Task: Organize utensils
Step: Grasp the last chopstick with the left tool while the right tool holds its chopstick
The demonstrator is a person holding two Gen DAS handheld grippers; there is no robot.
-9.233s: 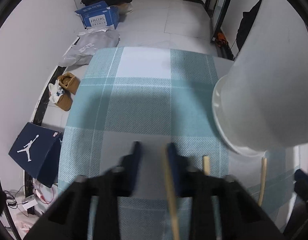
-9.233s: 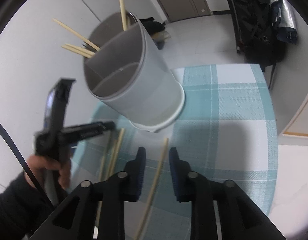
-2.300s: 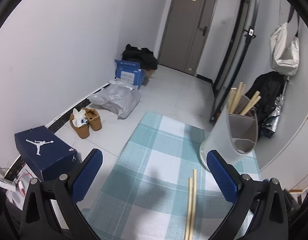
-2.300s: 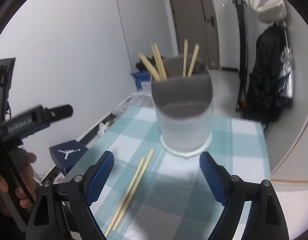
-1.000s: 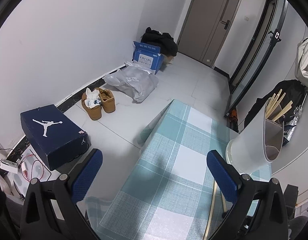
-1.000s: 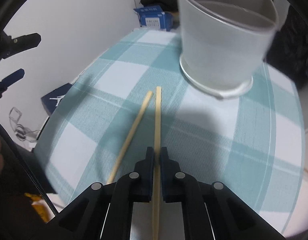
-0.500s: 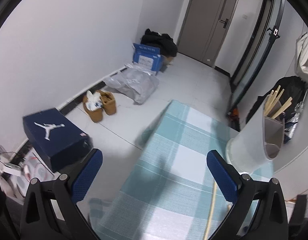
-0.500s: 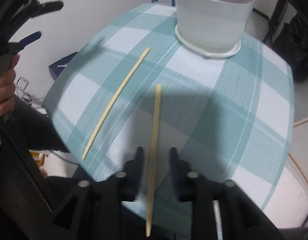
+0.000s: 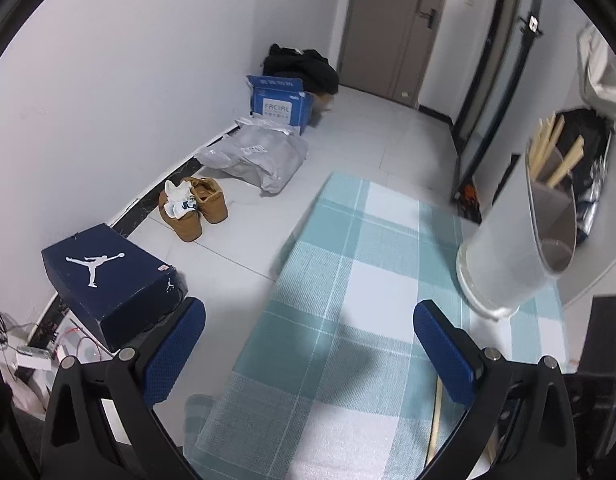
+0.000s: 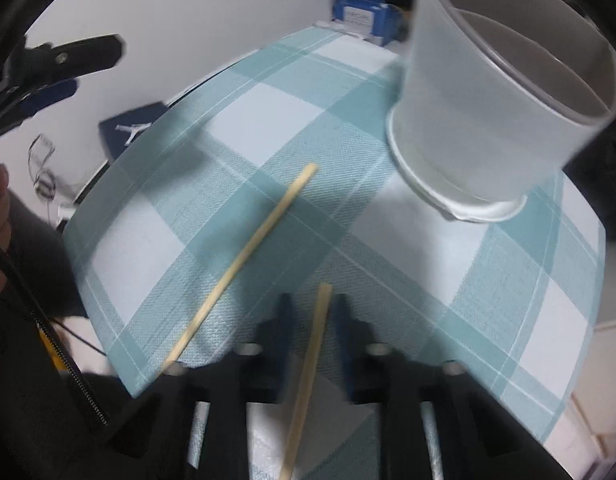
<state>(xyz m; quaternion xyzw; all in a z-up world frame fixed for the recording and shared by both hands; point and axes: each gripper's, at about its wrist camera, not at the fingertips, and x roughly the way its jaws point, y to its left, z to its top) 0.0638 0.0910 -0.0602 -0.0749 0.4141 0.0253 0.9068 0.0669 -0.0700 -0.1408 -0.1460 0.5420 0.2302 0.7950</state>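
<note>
The right gripper (image 10: pixel 311 320) points down at the checked cloth (image 10: pixel 488 280) with one chopstick (image 10: pixel 308 376) running up between its jaws; motion blur smears the pads, so the grip cannot be seen cleanly, but the jaws are closing to nearly together on the stick. Its lower end runs off the bottom edge. A second chopstick (image 10: pixel 243 256) lies loose and slanted on the cloth just to the left, its near end hidden behind the gripper body. The holder (image 10: pixel 496 92), a frosted, divided cup, stands on the far right of the cloth, its top cut off by the frame. In the left wrist view the left gripper (image 9: pixel 308 348) hangs over the cloth's edge with its blue pads (image 9: pixel 175 344) spread wide and nothing between them. There the holder (image 9: pixel 508 248) shows several sticks (image 9: pixel 564 164) poking out of its far compartment; how many cannot be told. A thin sliver of a chopstick (image 9: pixel 435 420) shows beside the right pad, mostly covered by it. On the floor sit a shoebox (image 9: pixel 107 276) and shoes (image 9: pixel 193 208).
</note>
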